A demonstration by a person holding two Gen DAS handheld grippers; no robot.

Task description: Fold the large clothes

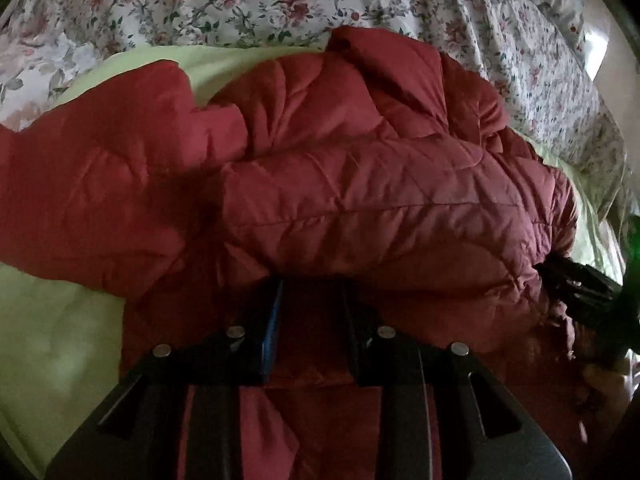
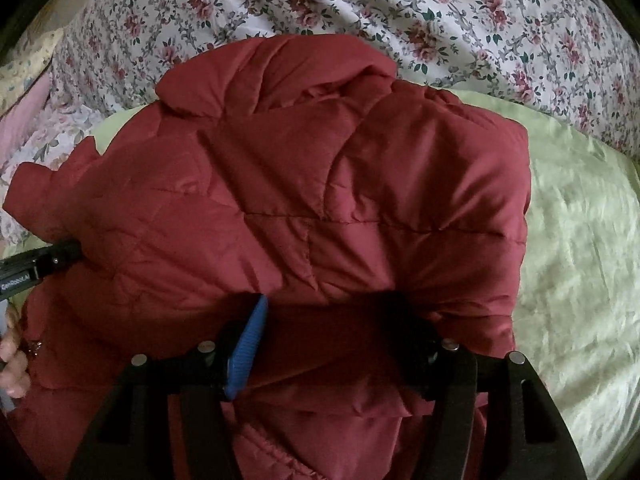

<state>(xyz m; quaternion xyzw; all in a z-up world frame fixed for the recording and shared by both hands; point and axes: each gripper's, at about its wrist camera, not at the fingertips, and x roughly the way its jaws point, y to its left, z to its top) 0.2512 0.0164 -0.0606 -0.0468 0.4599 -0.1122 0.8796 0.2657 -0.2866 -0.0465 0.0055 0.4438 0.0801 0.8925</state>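
Note:
A red quilted jacket (image 1: pixel 360 184) lies bunched on a pale green sheet (image 1: pixel 52 340), with one sleeve (image 1: pixel 100 152) spread to the left. My left gripper (image 1: pixel 310 300) has its jaws narrow around a padded fold at the jacket's near edge, and the fingertips are tucked under the bulge. In the right wrist view the jacket (image 2: pixel 304 184) fills the middle, collar end away from me. My right gripper (image 2: pixel 324 312) stands wide at the near edge with fabric between its jaws. The blue pad (image 2: pixel 246 348) shows bare, and the other finger is sunk in the cloth.
A floral bedcover (image 2: pixel 440 12) runs behind the jacket in both views. The green sheet (image 2: pixel 580 260) spreads to the right of it. A person's hand (image 2: pixel 14 360) holds the left gripper's body (image 2: pixel 40 264) at the left edge. The right gripper shows dark (image 1: pixel 576 280) at the jacket's right.

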